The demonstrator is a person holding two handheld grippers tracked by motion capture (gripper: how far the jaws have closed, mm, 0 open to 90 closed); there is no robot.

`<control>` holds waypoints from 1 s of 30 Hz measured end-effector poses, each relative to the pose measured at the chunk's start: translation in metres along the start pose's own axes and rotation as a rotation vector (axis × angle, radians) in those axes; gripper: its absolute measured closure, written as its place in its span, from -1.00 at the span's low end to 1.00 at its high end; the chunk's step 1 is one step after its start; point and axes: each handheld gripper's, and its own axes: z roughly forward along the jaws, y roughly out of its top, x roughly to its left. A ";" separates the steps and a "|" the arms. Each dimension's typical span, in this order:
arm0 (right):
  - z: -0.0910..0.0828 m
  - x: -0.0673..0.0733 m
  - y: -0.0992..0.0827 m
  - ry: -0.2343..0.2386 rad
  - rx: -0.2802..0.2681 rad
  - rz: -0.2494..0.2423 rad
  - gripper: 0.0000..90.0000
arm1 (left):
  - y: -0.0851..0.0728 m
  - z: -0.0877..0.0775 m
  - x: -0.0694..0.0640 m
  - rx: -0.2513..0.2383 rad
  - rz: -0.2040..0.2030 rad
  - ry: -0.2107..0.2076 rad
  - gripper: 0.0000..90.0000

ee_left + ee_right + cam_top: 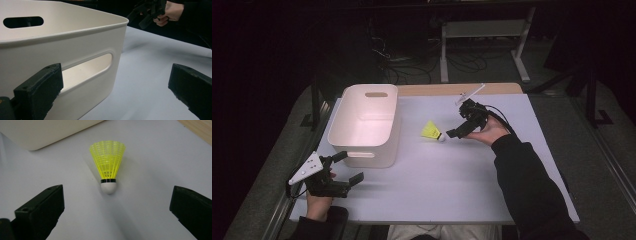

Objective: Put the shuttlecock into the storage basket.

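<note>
A yellow shuttlecock (432,130) is lying on its side on the white table (452,175), white cork tip pointing toward the right gripper (453,134). It is sitting near the table's middle, just right of the white bin (364,125) and not touching it.

The right gripper is hovering just beside the cork end, jaws spread wide, gripping nothing. In the right gripper view the shuttlecock (108,168) is lying centred ahead of the two black jaws, cork nearest the camera, skirt fanning away toward the bin's rounded corner (37,135). Neither jaw is touching it.

The left gripper (343,170) is resting low at the table's near left corner, just in front of the bin, jaws also standing wide apart and empty. In the left gripper view the bin (75,50) is looming close on the left, one jaw sitting close to its near wall beneath the slot handle; whether it is touching the wall, cannot tell. The other hand with its gripper (150,10) is showing far off at top right.

The bin is standing upright, open-topped, with slot handles in its near and far walls. In the high view its inside is looking bare, nothing lying on the floor of it.

The person's dark sleeve (532,180) is crossing the table's right side.
</note>
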 end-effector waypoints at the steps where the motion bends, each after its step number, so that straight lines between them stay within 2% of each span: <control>1: 0.001 0.000 0.000 0.002 0.004 -0.002 -1.00 | 0.000 0.000 0.000 0.001 0.002 -0.001 -1.00; 30: 0.049 0.003 -0.003 0.050 0.077 -0.020 -1.00 | 0.000 0.000 0.000 0.002 0.004 -0.008 -1.00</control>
